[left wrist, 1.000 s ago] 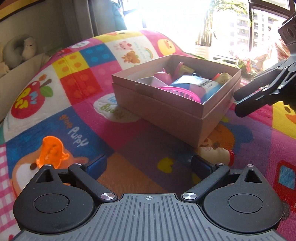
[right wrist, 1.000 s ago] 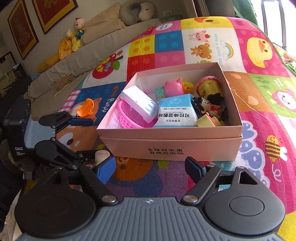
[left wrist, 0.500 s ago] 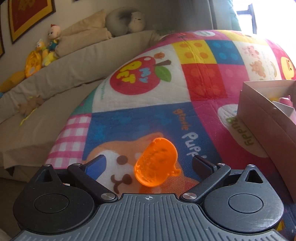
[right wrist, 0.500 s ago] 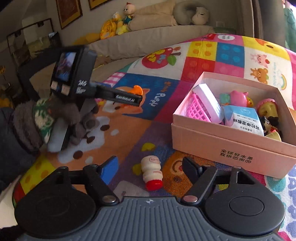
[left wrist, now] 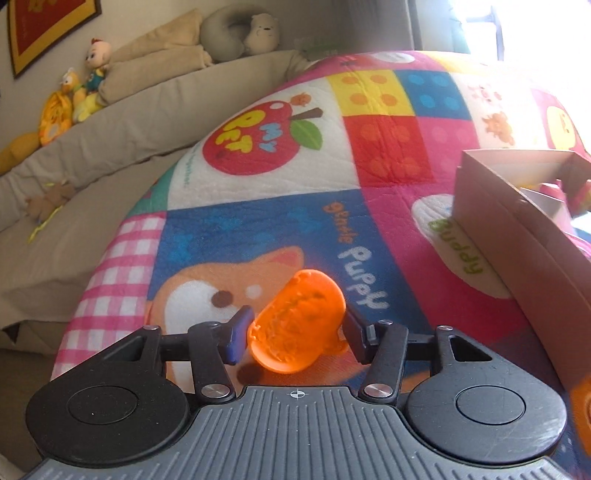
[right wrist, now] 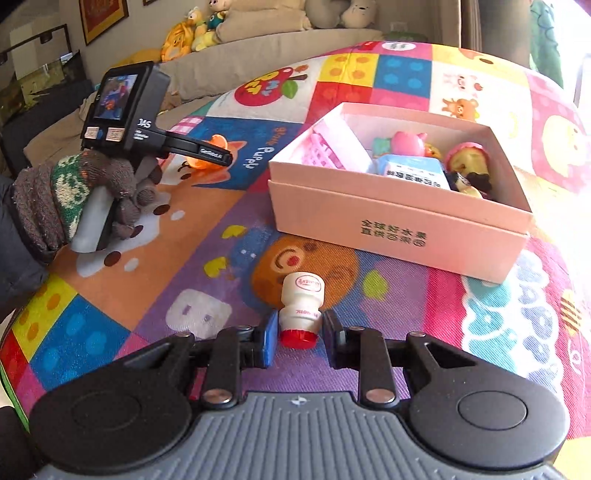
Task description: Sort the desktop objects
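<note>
A colourful cartoon play mat (right wrist: 399,70) covers the whole surface, and everything else is placed here against the pink cardboard box (right wrist: 399,218) standing open on it. Beyond the mat, far behind the box, a beige sofa (left wrist: 122,122) carries plush toys (left wrist: 70,99) and a grey neck pillow (left wrist: 240,33). Inside the box lie a pink plastic basket (right wrist: 321,155), a blue-and-white packet (right wrist: 410,171), a pink pig figure (right wrist: 406,142) and other small toys.

To the left of the box, a gloved hand (right wrist: 70,195) holds the left gripper (left wrist: 295,328); its jaws are closing, both pads against the sides of an orange translucent toy (left wrist: 295,325) resting on the mat's fox picture. In the right wrist view that toy (right wrist: 207,147) shows just past the gripper's tip.

In front of the box, near its front wall, the right gripper (right wrist: 299,339) is clamped on a small white probiotic drink bottle (right wrist: 301,306) with a red cap, lying with the cap toward the camera.
</note>
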`<state>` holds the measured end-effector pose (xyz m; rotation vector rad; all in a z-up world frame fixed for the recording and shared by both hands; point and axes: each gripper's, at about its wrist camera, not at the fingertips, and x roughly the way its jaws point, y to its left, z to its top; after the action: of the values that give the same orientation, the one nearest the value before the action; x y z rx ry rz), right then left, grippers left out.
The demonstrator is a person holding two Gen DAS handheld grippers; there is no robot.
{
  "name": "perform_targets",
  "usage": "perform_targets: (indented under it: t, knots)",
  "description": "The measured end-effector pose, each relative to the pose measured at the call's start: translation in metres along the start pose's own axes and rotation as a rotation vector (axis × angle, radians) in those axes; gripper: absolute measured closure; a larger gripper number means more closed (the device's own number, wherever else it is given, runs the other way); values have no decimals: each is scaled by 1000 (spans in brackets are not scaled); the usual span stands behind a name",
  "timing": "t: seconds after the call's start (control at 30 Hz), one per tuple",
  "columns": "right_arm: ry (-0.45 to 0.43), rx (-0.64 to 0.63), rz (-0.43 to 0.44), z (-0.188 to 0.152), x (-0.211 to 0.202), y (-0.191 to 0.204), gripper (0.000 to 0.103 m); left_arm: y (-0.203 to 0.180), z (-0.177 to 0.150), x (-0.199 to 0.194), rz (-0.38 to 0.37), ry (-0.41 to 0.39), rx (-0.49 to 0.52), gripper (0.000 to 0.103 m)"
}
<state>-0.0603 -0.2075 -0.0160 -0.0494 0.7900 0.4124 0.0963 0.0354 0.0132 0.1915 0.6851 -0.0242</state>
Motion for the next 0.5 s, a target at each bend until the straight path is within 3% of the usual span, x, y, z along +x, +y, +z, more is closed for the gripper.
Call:
perform_targets:
  t: [0.27, 0.37, 0.5]
  knots:
    - [-3, 15, 13, -10, -15, -9, 78, -53, -52, -102, -301, -48, 122, 43]
    - [3, -8, 20, -11, -15, -3, 77, -68, -68, -121, -340, -40, 133, 35]
    - [1, -22, -22, -12, -17, -3, 65, -69, -78, -128, -302, -42, 101, 25]
